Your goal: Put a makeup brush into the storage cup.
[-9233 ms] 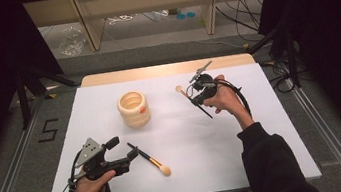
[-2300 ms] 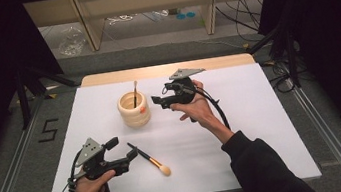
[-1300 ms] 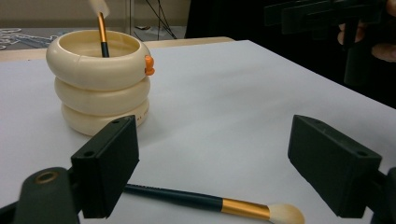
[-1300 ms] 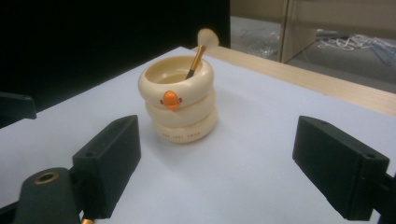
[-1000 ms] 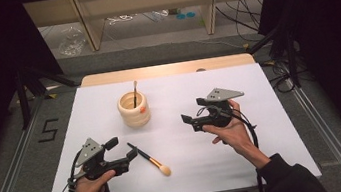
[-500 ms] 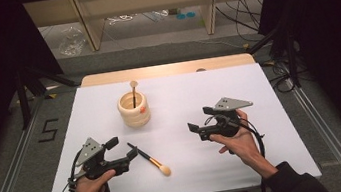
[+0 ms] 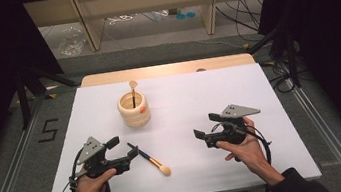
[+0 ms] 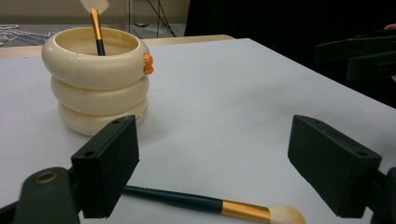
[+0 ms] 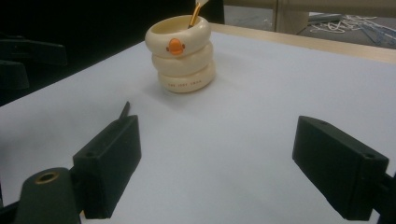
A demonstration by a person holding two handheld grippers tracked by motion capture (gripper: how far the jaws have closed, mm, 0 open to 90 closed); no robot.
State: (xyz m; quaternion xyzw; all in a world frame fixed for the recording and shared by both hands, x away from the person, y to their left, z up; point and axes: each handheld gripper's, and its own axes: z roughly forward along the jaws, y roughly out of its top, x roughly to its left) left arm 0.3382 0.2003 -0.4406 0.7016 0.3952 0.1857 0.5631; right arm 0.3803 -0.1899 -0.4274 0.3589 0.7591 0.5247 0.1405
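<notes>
**One brush in the cup, one left on the table**

Withdrawn from the cup, the right gripper [image 7: 203, 135] now hovers near right, jaws apart and empty. Going left to right: left gripper [image 7: 125, 155], jaws apart, straddles the second brush [image 7: 149, 159] lying flat; first brush [image 7: 132, 92] stands in the cream cup [image 7: 134, 112] farther back.

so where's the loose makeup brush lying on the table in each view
High view: the loose brush lies low and left of centre, just right of the left gripper.
Left gripper view: along the bottom edge, between the open jaws.
Right gripper view: a dark handle tip above the left jaw.
Shared landmark: the cream ringed holder.
</notes>
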